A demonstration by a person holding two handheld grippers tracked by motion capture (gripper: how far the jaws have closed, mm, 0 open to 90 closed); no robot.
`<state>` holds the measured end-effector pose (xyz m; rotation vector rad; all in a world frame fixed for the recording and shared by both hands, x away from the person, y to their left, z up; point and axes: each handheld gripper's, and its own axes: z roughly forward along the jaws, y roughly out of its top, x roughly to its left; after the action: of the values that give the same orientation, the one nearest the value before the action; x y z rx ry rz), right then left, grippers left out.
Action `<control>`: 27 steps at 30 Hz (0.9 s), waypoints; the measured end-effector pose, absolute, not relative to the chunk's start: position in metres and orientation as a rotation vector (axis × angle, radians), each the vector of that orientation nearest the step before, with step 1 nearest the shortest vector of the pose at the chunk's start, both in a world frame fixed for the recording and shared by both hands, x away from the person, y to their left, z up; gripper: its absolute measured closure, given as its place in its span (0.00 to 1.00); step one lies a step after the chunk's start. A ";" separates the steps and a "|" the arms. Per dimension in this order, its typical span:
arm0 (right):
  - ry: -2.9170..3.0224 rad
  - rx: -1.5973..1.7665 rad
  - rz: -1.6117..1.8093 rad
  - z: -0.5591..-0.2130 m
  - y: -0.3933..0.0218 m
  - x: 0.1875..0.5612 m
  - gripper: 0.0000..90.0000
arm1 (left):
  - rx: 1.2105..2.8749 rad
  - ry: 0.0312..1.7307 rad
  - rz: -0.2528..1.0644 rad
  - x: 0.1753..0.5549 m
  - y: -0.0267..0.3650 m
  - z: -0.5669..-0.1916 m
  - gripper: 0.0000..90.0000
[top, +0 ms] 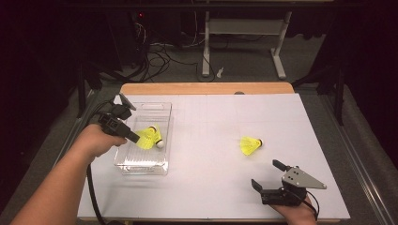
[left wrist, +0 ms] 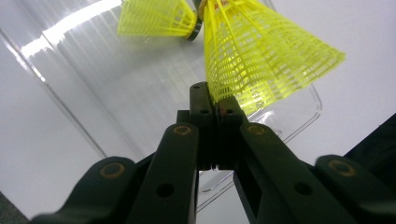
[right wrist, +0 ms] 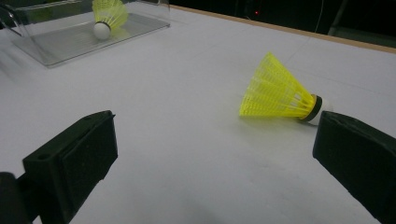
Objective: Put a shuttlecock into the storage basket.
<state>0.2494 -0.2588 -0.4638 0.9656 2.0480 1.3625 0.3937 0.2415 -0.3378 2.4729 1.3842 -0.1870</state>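
The work in hand was gathering yellow shuttlecocks into a clear plastic bin [top: 143, 166] that stood on the left part of the white counter [top: 211, 187]. The left tongs [top: 139, 138] were closed tight on the skirt edge of one shuttlecock [top: 146, 139], pinching the yellow mesh between the pads, and held it over the bin's interior, not yet let go. In the left gripper view that held shuttlecock [left wrist: 261, 60] fanned out just beyond the tips, with a second shuttlecock [left wrist: 156, 17] lying past it on the bin's floor; the right gripper view showed the same one, its white cork head [right wrist: 101, 30] resting on the bin's bottom. A third shuttlecock [top: 250, 145] lay on its side on the open counter, well apart from the bin and nearer the right tongs [top: 268, 174], which were spread wide and empty, resting low near the counter's front edge and aimed toward it. So, as I judged it, one piece was stowed, one was about to be released, and one remained to be fetched, most likely by the right hand. Small red marks showed near the cork of the held shuttlecock in the left gripper view, perhaps a maker's print, but they were too cropped to read; no other writing could be made out.
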 end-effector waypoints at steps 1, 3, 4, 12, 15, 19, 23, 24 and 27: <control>2.049 0.966 1.362 -0.464 -0.259 0.250 0.01 | 2.477 1.386 -0.187 0.394 0.243 -0.339 0.99; 2.049 0.966 1.362 -0.464 -0.259 0.250 0.01 | 2.467 1.404 -0.185 0.394 0.247 -0.340 0.99; 2.049 0.965 1.361 -0.464 -0.258 0.250 0.01 | 2.471 1.408 -0.183 0.394 0.250 -0.341 0.99; 2.054 0.959 1.360 -0.464 -0.258 0.249 0.01 | 2.449 1.459 -0.177 0.393 0.262 -0.347 0.99; 2.053 0.957 1.360 -0.464 -0.257 0.249 0.01 | 2.443 1.473 -0.178 0.393 0.265 -0.349 0.99; 2.061 0.953 1.355 -0.464 -0.257 0.249 0.01 | 2.443 1.482 -0.168 0.393 0.267 -0.353 0.99; 2.062 0.951 1.354 -0.465 -0.256 0.249 0.01 | 2.433 1.495 -0.158 0.396 0.267 -0.349 0.99; 2.062 0.951 1.354 -0.465 -0.256 0.250 0.01 | 2.435 1.495 -0.153 0.397 0.267 -0.347 0.99; 2.064 0.948 1.356 -0.465 -0.256 0.249 0.01 | 2.436 1.496 -0.149 0.399 0.264 -0.344 0.99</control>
<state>0.2495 -0.2556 -0.4648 0.9484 2.0644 1.3560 0.3994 0.2645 -0.3445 2.4357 1.4964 -0.1492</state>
